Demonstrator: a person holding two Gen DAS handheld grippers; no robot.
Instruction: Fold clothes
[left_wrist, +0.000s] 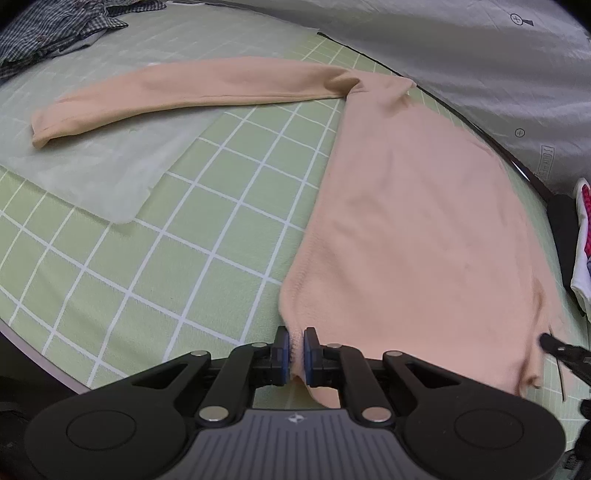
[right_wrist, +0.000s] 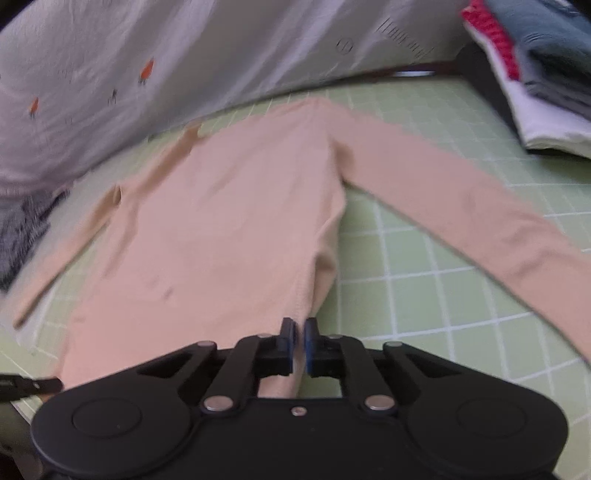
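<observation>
Item in hand: a peach long-sleeved top (left_wrist: 424, 221), lying flat and face-down or face-up (cannot tell which) on the green grid mat (left_wrist: 166, 258) covering the desk.
Sleeves: both are lying stretched out to the sides; the left sleeve (left_wrist: 184, 92) is reaching across a clear plastic sheet (left_wrist: 92, 173).
Left tongs (left_wrist: 296, 349): closed narrow, pinching the hem corner of the top.
Right tongs (right_wrist: 300, 343): nearly closed at the other hem corner; cloth is sitting between the pads, so judged to be gripping it.
Done so far: the top is spread out; no fold is showing in it yet.
Finished goods: a folded stack (right_wrist: 535, 74) is sitting at the mat's edge.
Still waiting: a checked garment (left_wrist: 55, 29) is lying crumpled in the far corner.
</observation>
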